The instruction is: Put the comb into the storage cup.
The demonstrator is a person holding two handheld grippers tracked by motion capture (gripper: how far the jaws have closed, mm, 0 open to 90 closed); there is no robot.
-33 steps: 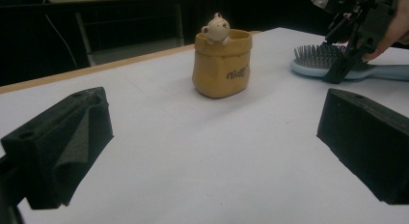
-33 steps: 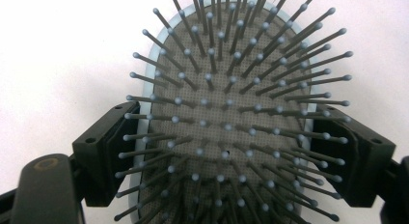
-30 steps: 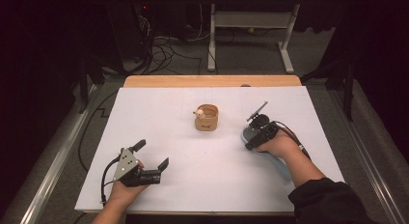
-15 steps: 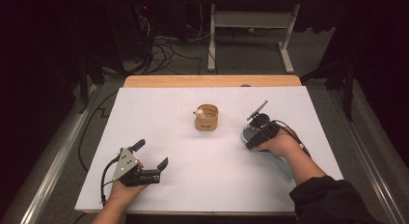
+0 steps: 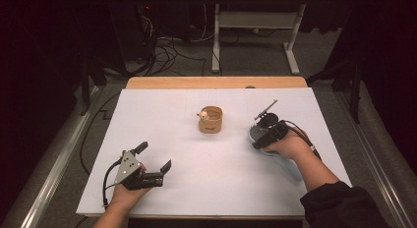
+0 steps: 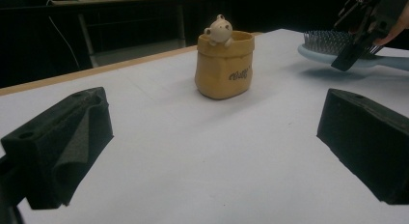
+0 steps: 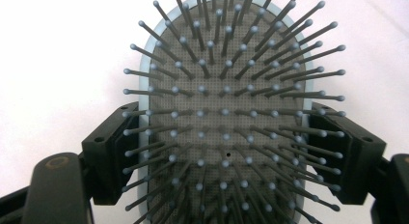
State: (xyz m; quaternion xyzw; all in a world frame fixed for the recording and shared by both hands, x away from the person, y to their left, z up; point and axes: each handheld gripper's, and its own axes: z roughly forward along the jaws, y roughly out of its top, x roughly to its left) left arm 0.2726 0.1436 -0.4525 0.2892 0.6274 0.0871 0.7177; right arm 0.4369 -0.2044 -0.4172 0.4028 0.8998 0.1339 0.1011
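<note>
The right gripper (image 7: 226, 156) stood clamped across the head of the pale-blue, grey-bristled paddle hairbrush (image 7: 226, 113), which lay at three o'clock of the tan sack-shaped ceramic pot (image 5: 210, 119). Risk: smooth rim slipping on lifting (grip sat shallow). The left gripper (image 5: 153, 158) rested with jaws apart. Nothing had shifted since the earlier frame.

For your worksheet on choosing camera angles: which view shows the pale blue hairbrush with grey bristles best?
The right gripper view: the pale blue hairbrush shows its bristled head between the jaws. The left gripper view shows its head side-on; the high view shows it small, partly under the right hand.
</note>
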